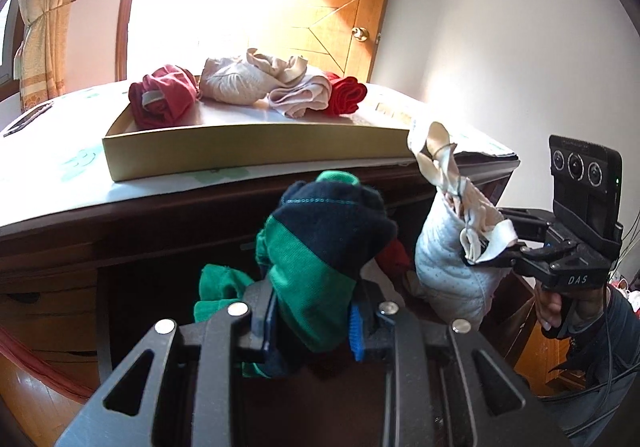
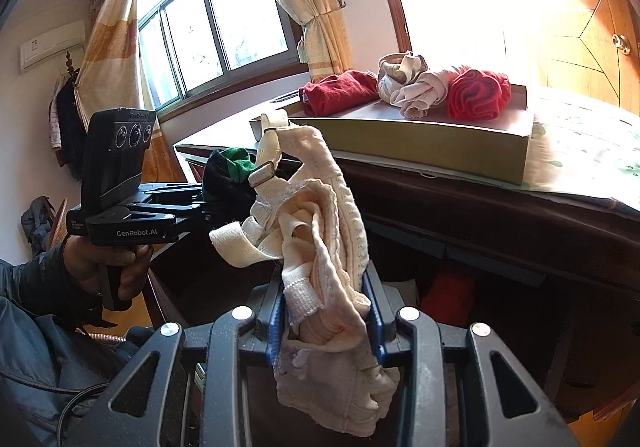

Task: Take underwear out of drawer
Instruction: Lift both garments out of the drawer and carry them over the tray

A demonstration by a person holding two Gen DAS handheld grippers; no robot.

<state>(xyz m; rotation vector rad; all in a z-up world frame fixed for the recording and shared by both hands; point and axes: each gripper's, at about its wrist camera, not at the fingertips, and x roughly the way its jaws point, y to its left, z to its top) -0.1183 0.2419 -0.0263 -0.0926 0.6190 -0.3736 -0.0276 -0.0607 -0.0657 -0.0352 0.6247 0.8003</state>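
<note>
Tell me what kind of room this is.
Most likely a bedroom at home: a dark wooden dresser with a box of rolled underwear on top, a curtained window, a wall air conditioner and a wooden door.

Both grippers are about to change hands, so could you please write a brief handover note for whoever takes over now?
Left gripper: shut on green and navy underwear, lifted in front of the desk.
Right gripper: shut on cream bra, also lifted.
Cardboard tray on the desk top holds four pieces: dark red, beige, pink, bright red.
Left: put both held pieces in the tray; something red remains in the open drawer.
</note>
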